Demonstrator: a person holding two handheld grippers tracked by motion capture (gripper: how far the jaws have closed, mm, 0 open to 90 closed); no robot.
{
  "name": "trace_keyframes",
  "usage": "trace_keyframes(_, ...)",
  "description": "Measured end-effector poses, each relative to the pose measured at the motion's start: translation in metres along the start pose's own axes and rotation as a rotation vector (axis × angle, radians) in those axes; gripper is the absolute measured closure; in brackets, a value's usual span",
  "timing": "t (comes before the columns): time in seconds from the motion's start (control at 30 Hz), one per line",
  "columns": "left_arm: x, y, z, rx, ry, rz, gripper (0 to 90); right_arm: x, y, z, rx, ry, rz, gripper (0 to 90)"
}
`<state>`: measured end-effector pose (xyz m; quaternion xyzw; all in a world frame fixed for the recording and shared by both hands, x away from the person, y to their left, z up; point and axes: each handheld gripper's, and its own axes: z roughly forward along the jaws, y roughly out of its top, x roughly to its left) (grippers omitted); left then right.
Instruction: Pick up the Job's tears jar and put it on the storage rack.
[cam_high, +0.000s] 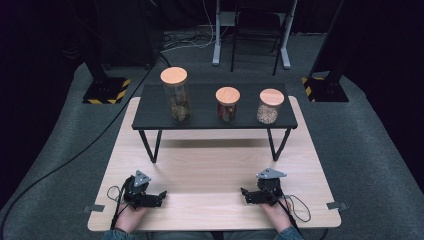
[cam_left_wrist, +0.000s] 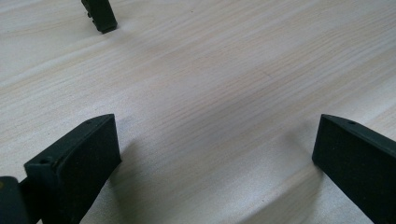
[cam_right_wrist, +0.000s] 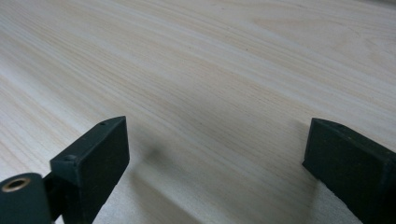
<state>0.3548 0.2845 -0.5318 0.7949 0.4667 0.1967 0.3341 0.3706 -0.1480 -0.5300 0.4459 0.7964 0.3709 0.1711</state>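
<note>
The left gripper (cam_high: 161, 196) rests low on the bench (cam_high: 210, 170) near its front left corner, held by a hand (cam_high: 131, 216) that comes in from the bottom edge; its jaws point toward the middle of the bench and stand well apart, with nothing between them — the left gripper view shows bare pale wood in the gap (cam_left_wrist: 215, 154), and a dark tip of the other gripper at the top of that view. The right gripper (cam_high: 245, 194) lies near the front right corner in the other hand (cam_high: 277, 212), its jaws facing the left one across a wide stretch of wood; they too are spread wide and empty, bare wood between them in the right gripper view (cam_right_wrist: 215, 158). A cable (cam_high: 300, 207) loops on the bench just beside the right hand. Farther back stands a small black shelf (cam_high: 205, 122) on thin legs, well apart from both grippers. On it, left to right — a tall jar (cam_high: 176, 97), a red jar (cam_high: 227, 106) and a grain jar (cam_high: 270, 107), each upright with a wooden lid and none touching another.
</note>
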Motion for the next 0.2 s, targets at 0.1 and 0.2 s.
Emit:
trace_keyframes(0.1,0.0,0.0,0.0,0.0,0.0,0.0,0.5,0.0025,0.0003,0.0012,0.008,-0.018,-0.021,5.4)
trace_keyframes(0.2,0.0,0.0,0.0,0.0,0.0,0.001,0.5,0.006,0.0009,0.0029,0.027,-0.039,-0.051,3.8)
